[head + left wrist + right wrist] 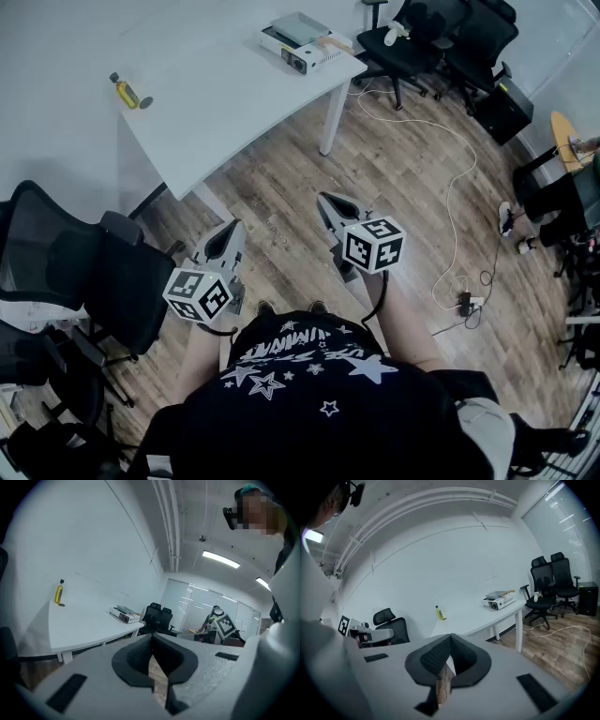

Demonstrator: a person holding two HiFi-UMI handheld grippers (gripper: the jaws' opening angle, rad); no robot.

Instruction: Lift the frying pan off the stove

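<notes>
In the head view the left tongs and the right tongs sit low against the person's body, each closed on nothing. That is likely because no reach has begun: the curved white tabletop stands well apart across the wooden plank floor. At its far end rests the white boxy portable stove, carrying what looks like the flat grey frying pan with a pale wooden handle. The handle points toward the right-hand edge, probably the easiest side to grasp from. A small yellow bottle stands near the opposite end, well clear of the stove. The black shirt bears white stars and lettering I cannot read, and the black-and-white marker cubes show only square patterns. The left gripper view shows its tongs shut tip to tip and empty, with stove and bottle small beyond and no brand legible. The right gripper view shows its tongs likewise shut and empty, and the pan distant on the stove.
</notes>
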